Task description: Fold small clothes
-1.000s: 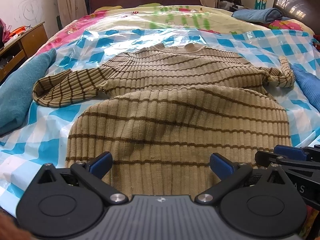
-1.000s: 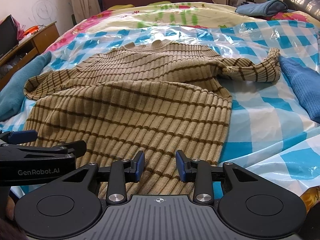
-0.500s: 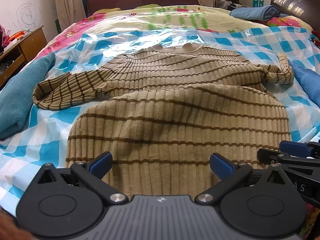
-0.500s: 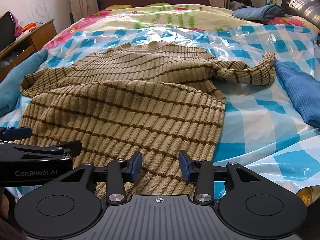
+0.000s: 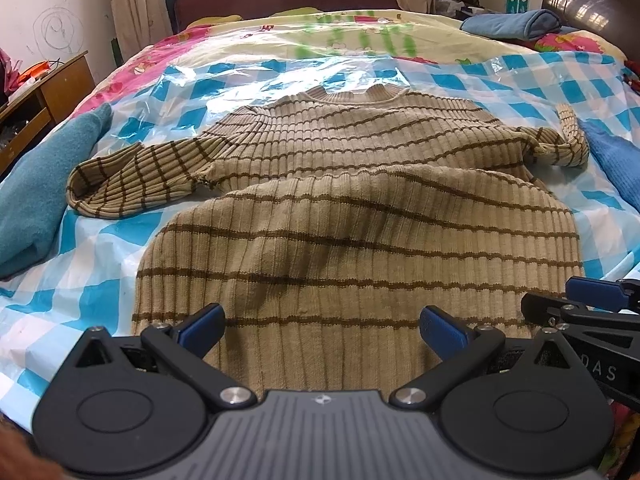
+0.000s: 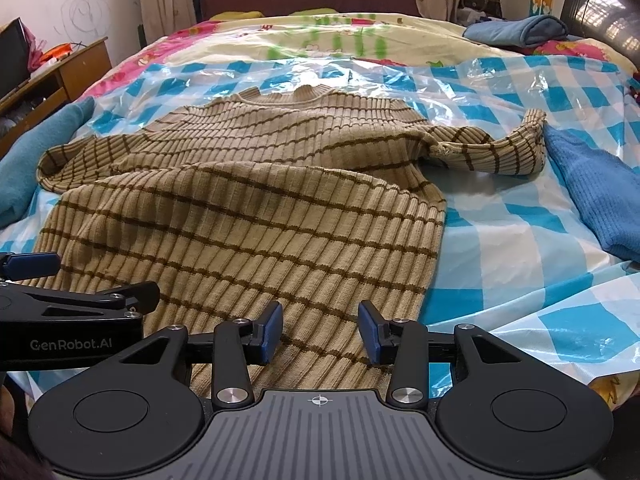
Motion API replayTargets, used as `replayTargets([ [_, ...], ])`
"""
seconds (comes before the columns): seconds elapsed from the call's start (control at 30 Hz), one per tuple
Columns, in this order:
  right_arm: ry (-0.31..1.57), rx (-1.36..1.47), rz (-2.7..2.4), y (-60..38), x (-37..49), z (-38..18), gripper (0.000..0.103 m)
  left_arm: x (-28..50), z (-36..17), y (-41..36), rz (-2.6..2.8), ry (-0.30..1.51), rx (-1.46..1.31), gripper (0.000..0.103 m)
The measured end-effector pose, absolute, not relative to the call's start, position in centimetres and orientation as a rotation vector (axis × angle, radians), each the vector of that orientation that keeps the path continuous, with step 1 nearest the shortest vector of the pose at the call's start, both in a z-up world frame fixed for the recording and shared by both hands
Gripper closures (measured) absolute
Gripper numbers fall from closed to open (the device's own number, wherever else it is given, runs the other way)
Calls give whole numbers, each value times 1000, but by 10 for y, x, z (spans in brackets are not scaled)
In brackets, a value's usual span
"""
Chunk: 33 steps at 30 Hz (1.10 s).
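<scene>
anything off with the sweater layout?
Yes. The tan ribbed sweater with brown stripes has its hem folded up unevenly, and its right sleeve is bunched and twisted beside the blue knit garment. Both armpit seams look frayed.

Sweater (image 5: 352,208) on sheet (image 5: 500,88)

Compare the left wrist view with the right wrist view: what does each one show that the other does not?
Only the left wrist view shows the left gripper from behind, its jaws wide apart. Only the right wrist view shows the black screen on the wooden cabinet and the "GenRobot.AI" label. Both share the striped sweater, both sleeves, the checkered plastic sheet and the rolled blue towel.
</scene>
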State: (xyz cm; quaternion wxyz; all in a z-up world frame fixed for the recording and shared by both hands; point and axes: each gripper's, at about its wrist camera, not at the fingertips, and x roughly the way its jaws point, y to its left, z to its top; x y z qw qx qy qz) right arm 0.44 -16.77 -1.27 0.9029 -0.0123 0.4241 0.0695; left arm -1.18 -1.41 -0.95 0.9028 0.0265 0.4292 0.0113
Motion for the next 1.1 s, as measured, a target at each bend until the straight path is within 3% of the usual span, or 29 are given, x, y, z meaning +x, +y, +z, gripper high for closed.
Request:
replayTargets([
  [0.7,841,-12,92,-188,20,2,62,-1,0,-20,-5,871,63,0],
  [1.1,788,98,-69,-274,97,28,62,54,14,-48,-66,827,86,0],
])
